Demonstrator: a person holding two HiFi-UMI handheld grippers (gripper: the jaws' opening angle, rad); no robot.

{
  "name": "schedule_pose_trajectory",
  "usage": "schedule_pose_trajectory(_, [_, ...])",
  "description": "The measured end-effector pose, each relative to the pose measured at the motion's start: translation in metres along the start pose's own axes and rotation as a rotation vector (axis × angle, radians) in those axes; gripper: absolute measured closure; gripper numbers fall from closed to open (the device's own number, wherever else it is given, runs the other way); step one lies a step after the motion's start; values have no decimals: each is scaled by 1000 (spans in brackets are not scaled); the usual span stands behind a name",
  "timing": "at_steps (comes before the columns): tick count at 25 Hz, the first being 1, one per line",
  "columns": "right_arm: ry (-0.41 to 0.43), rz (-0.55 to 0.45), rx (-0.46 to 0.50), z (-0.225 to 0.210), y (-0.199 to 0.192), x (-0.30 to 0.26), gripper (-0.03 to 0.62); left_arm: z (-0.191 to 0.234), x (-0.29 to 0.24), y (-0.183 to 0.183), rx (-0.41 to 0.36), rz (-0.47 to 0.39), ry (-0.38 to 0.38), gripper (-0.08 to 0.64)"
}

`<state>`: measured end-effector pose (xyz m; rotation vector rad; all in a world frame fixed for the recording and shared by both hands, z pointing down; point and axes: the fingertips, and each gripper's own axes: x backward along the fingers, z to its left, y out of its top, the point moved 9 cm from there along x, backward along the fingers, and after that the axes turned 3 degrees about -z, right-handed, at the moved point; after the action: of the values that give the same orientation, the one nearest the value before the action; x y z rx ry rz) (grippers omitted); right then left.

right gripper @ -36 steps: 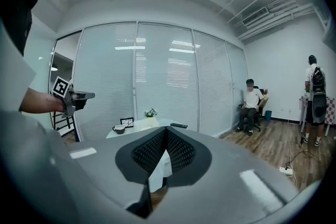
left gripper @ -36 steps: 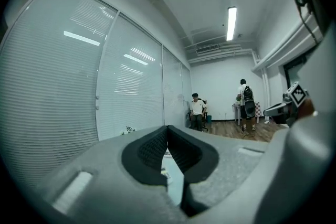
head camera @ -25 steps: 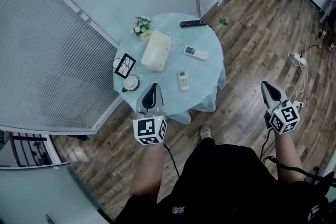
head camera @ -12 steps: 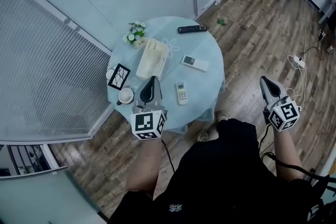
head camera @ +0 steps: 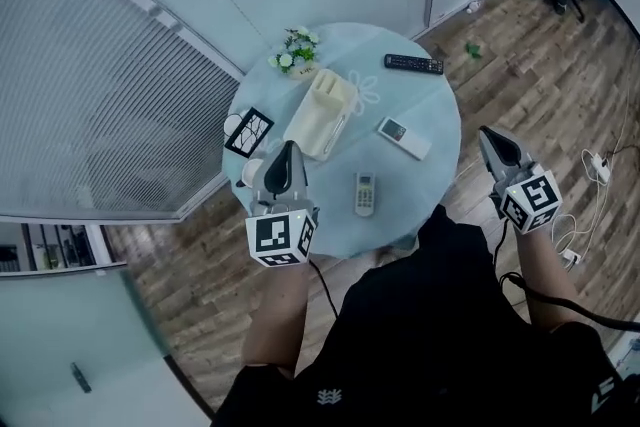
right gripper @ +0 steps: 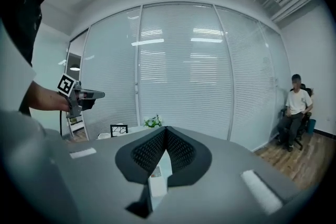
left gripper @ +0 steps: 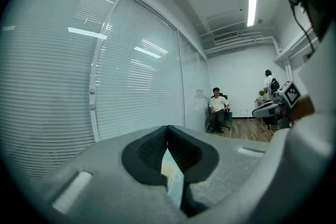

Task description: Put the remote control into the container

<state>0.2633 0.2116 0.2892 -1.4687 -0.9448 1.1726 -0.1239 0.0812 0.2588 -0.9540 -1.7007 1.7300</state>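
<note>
Both hands have swung in toward the table since a second ago, the right one farther, from out over the floor to just beside the table's right edge. The left gripper (head camera: pixel 287 150) has its jaws pressed together with nothing between them; it hangs over the near-left edge of the round table (head camera: pixel 440 120), close to a cup (head camera: pixel 249 174) and a small picture frame (head camera: pixel 248 132). The right gripper (head camera: pixel 487 135) is likewise closed and empty, near the long white remote (head camera: pixel 403 137). Both look to be carried closed simply for the approach. A small white remote (head camera: pixel 365 193) lies nearest the person, and a black remote (head camera: pixel 413 64) lies at the far edge, all three on the cloth, outside the cream container (head camera: pixel 318 115), which sits open-topped at mid-table below the flowers (head camera: pixel 298 50); I make out nothing inside it
</note>
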Motion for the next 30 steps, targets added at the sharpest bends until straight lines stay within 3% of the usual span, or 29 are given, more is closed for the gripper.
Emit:
schedule_pose_trajectory(8, [274,82,31,-44,4,-108,591,-6,-16,-1,56,69,261,558])
schedule_pose_trajectory(18, [548,135,46,-36,-8,-208,591,-21,-11,-3,77,129,529,558])
schedule_pose_trajectory(23, [605,168,52,-22,-19,-232,591,-24,-6,-3,67,147,589,558])
schedule_pose_trajectory(30, [573,216,93,4,-34,-239,591,-20,-1,-26,92,149,577,558])
